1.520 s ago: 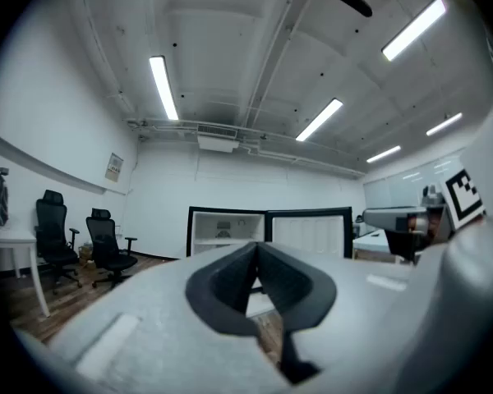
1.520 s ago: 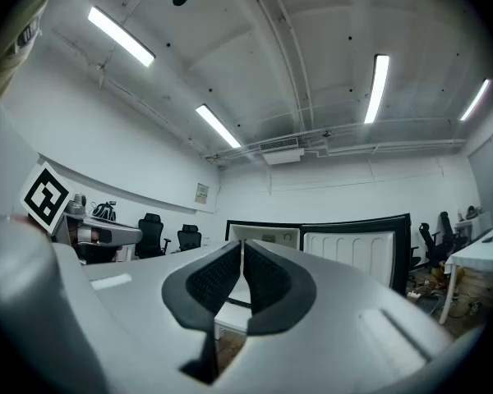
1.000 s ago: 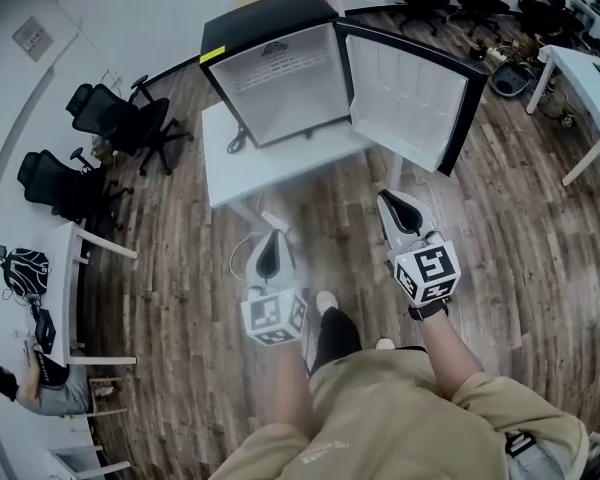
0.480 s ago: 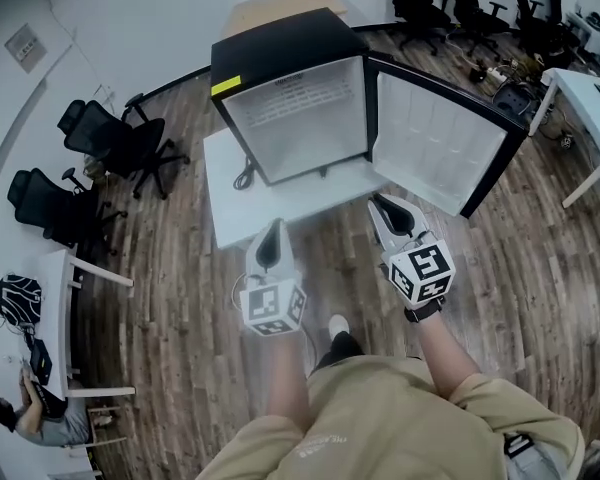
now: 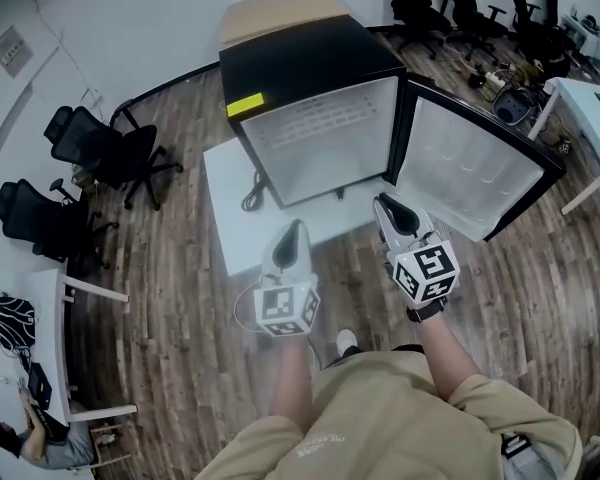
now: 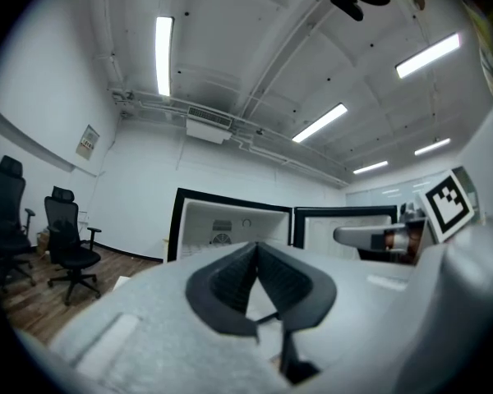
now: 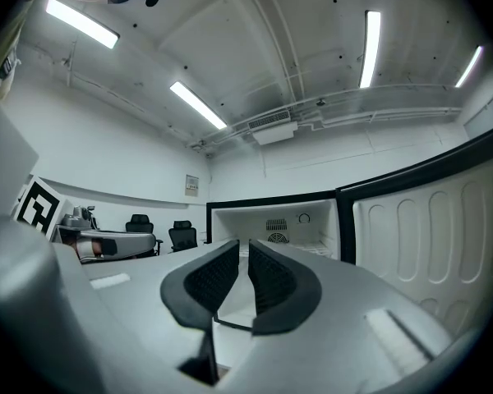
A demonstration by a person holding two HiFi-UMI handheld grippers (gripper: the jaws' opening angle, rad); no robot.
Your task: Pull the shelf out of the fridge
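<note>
A black mini fridge [image 5: 310, 63] stands on a white table [image 5: 230, 218], its door [image 5: 475, 173] swung open to the right. Inside the white cavity a wire shelf [image 5: 325, 118] sits high up; it also shows faintly in the right gripper view as the shelf [image 7: 329, 243]. My left gripper [image 5: 292, 228] is shut and empty, level, over the table's near edge in front of the fridge. My right gripper [image 5: 386, 204] is also shut and empty, just short of the fridge opening by the door hinge. In their own views, the left gripper [image 6: 255, 248] and right gripper [image 7: 243, 245] both point at the open fridge.
A cord [image 5: 250, 193] lies on the table left of the fridge. A cardboard box [image 5: 280, 3] sits behind the fridge. Office chairs [image 5: 100, 138] stand at the left, a white desk [image 5: 590, 78] and more chairs at the right. A seated person [image 5: 40, 438] is at the bottom left.
Both grippers have moved forward together toward the fridge, which now looms larger and closer. The right gripper has reached the table's edge near the opening. Both stay empty.
</note>
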